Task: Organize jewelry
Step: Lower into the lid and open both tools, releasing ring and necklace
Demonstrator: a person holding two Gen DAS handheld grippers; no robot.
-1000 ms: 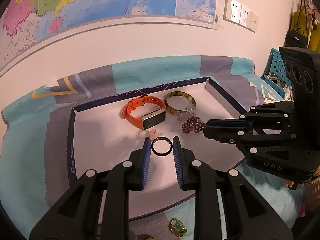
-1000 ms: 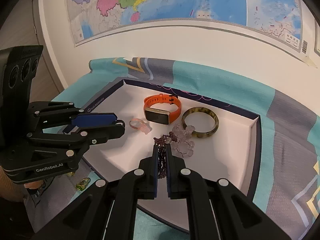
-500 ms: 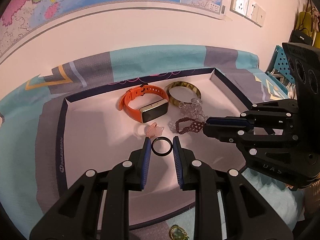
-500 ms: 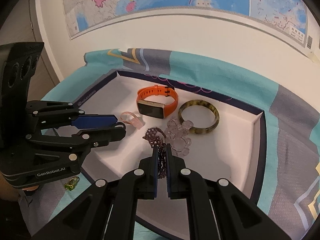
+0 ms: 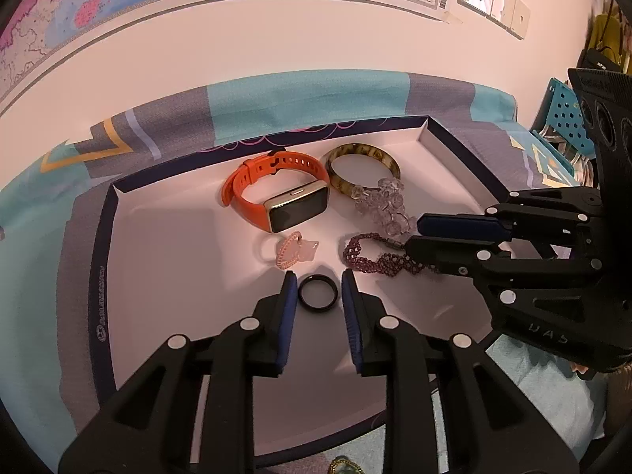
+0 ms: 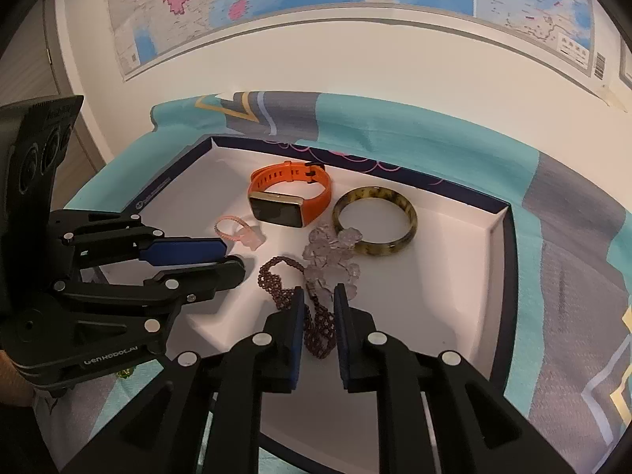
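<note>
**Two pieces being released into the tray**

The placing step is judged to be in hand. The left gripper (image 5: 316,296) is seen low over the white tray (image 5: 166,260), its jaws opening; the black ring (image 5: 318,297) lies between them with a thin gap at each pad, so it is no longer pinched. The right gripper (image 6: 318,312) is likewise opening, and the purple beaded bracelet (image 6: 292,292) lies slack on the tray floor between its parted pads, untouched.

Next, a clean withdrawal is called for: the jaws should be spread further and lifted straight away, so that neither ring nor beads are dragged.

Room is tight towards the middle. A pink ring (image 5: 294,251) sits just beyond the left fingertips, and the clear crystal bracelet (image 6: 330,254) touches the purple one. The orange smartwatch (image 5: 276,197) and mottled bangle (image 5: 361,166) are set further back. Bare tray floor is left at the near side and left side, bounded by the dark raised rim.
</note>
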